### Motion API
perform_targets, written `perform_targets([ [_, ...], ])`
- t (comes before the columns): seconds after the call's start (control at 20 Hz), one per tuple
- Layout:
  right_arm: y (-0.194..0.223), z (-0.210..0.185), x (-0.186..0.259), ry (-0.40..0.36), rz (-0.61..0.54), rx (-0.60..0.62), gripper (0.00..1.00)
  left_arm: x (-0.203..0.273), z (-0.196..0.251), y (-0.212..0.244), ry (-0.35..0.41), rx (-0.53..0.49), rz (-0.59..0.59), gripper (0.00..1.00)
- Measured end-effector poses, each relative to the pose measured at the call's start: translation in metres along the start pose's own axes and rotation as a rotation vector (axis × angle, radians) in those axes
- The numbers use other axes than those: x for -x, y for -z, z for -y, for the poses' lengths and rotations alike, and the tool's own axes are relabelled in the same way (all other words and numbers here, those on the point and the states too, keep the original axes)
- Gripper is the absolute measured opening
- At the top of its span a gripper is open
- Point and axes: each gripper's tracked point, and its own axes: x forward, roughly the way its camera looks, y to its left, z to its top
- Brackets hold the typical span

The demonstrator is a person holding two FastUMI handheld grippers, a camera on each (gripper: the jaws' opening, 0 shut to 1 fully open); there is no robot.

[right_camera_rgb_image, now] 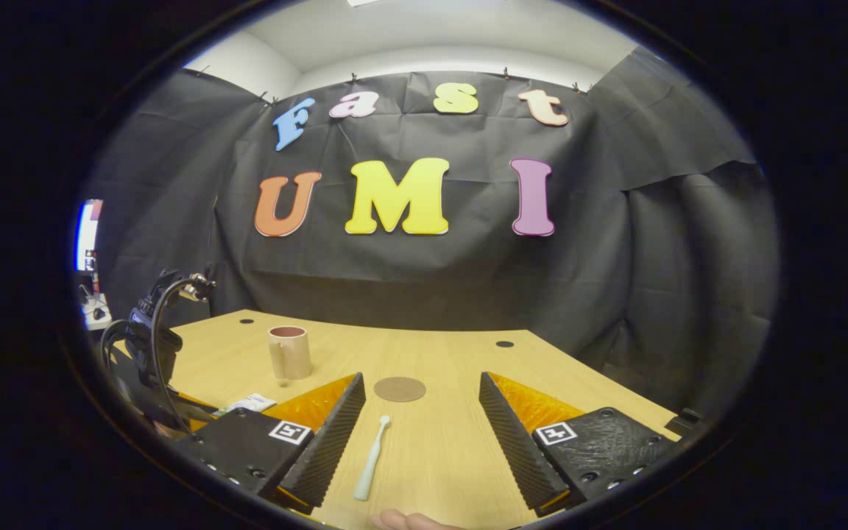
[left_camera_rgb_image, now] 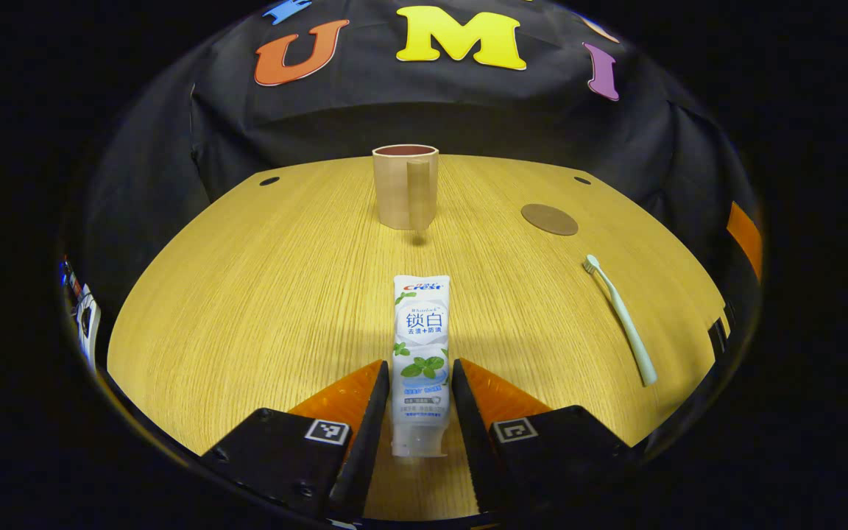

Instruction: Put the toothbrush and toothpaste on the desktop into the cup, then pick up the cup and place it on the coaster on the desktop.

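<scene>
A white toothpaste tube lies flat on the wooden desktop, its cap toward me. My left gripper is open and straddles the tube, one finger close on each side, the tube undeformed. Beyond it stands the tan cup, upright, with a brown round coaster to its right. The pale toothbrush lies at the right. In the right gripper view, my right gripper is open wide above the toothbrush, which lies nearer its left finger. The coaster sits just ahead, the cup further left.
The left gripper's body with its cables shows at the left of the right gripper view, by an end of the toothpaste. Two cable holes mark the desk's far corners. Black cloth closes the back. A fingertip shows at the bottom.
</scene>
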Motion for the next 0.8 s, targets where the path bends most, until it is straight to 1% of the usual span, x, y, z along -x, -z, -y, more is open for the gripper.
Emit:
perform_targets([
  [0.05,0.0,0.0,-0.001,0.0,0.0,0.003,0.95,-0.001,-0.001,0.0,0.002,-0.003,0.0,0.5],
  [0.1,0.0,-0.001,-0.001,-0.002,-0.002,0.005,0.96,0.0,0.0,0.0,0.005,-0.002,0.001,0.48],
  [0.15,0.0,-0.001,-0.001,-0.005,-0.006,0.007,0.96,0.0,-0.001,0.0,0.007,0.008,0.006,0.53],
  [0.2,0.001,-0.002,-0.001,-0.007,-0.009,0.01,0.94,0.0,-0.002,0.0,0.011,0.02,0.015,0.46],
  [0.25,0.001,-0.003,-0.001,-0.008,-0.011,0.011,0.94,0.0,-0.002,-0.002,0.016,0.03,0.028,0.5],
  [0.3,0.001,-0.004,-0.003,-0.01,-0.012,0.014,0.96,0.002,-0.001,-0.004,0.013,0.039,0.044,0.48],
  [0.35,0.001,-0.005,-0.003,-0.009,-0.015,0.016,0.96,0.005,-0.003,-0.008,0.002,0.039,0.07,0.43],
  [0.4,0.002,-0.006,-0.004,-0.011,-0.018,0.021,0.96,0.01,-0.003,-0.015,-0.003,0.037,0.111,0.48],
  [0.45,0.002,-0.007,-0.005,-0.011,-0.021,0.024,0.94,0.016,-0.004,-0.023,-0.007,0.035,0.156,0.43],
  [0.55,0.001,-0.007,-0.01,-0.007,-0.028,0.025,0.96,0.032,-0.006,-0.043,-0.025,0.031,0.256,0.43],
  [0.6,0.002,-0.008,-0.012,-0.007,-0.035,0.021,0.94,0.04,-0.007,-0.053,-0.032,0.031,0.309,0.43],
  [0.65,0.002,-0.009,-0.015,-0.006,-0.043,0.018,0.96,0.05,-0.008,-0.061,-0.037,0.034,0.358,0.43],
  [0.8,0.009,-0.01,-0.021,0.0,-0.068,0.032,0.94,0.073,-0.006,-0.076,-0.03,0.05,0.462,0.43],
])
